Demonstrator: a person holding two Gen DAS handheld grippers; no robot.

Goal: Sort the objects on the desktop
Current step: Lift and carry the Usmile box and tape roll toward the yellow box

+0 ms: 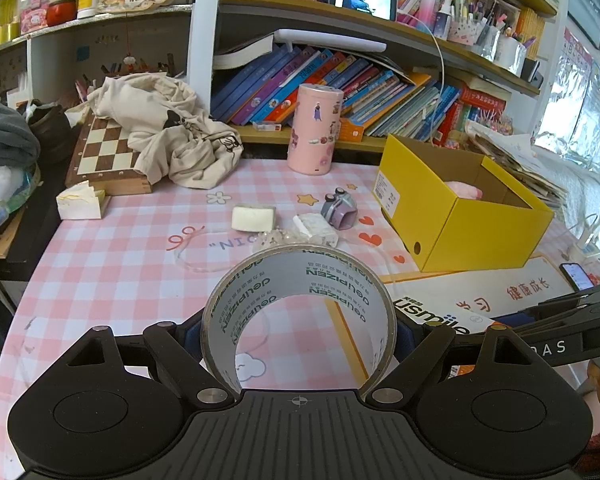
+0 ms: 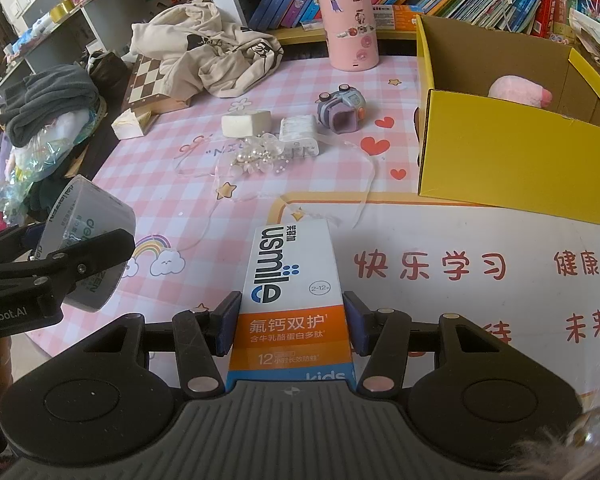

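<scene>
Left gripper (image 1: pixel 299 332) clamped on a tape roll (image 1: pixel 300 280), pads pressing its outer sides, hole facing forward, held above the pink checked tablecloth (image 1: pixel 112 256). Right gripper (image 2: pixel 292 320) clenched on a toothpaste box (image 2: pixel 290 280), blue pads (image 2: pixel 229 320) flat against its long sides, box pointing forward over the white mat (image 2: pixel 480 240).

Yellow box (image 1: pixel 456 216) open at right of the table, a pink plush (image 2: pixel 518 92) inside. Between both grippers and the back shelf, loose on the cloth: a white eraser-like block (image 1: pixel 254 218), a white charger (image 1: pixel 314 229) just beside it, a purple toy camera (image 1: pixel 340 208) near the box, a clear bead cluster (image 2: pixel 256 156) in front of the charger with a thin clear strap (image 1: pixel 192 260) trailing left. Pink canister (image 1: pixel 315 128) upright at the table's back edge. Beige cloth (image 1: pixel 172 132) heaped partly over a chessboard (image 1: pixel 104 152) at back left, a small white block (image 1: pixel 82 202) beside it. Books (image 1: pixel 340 88) leaning on the shelf behind. Phone (image 1: pixel 578 276) at far right edge.
</scene>
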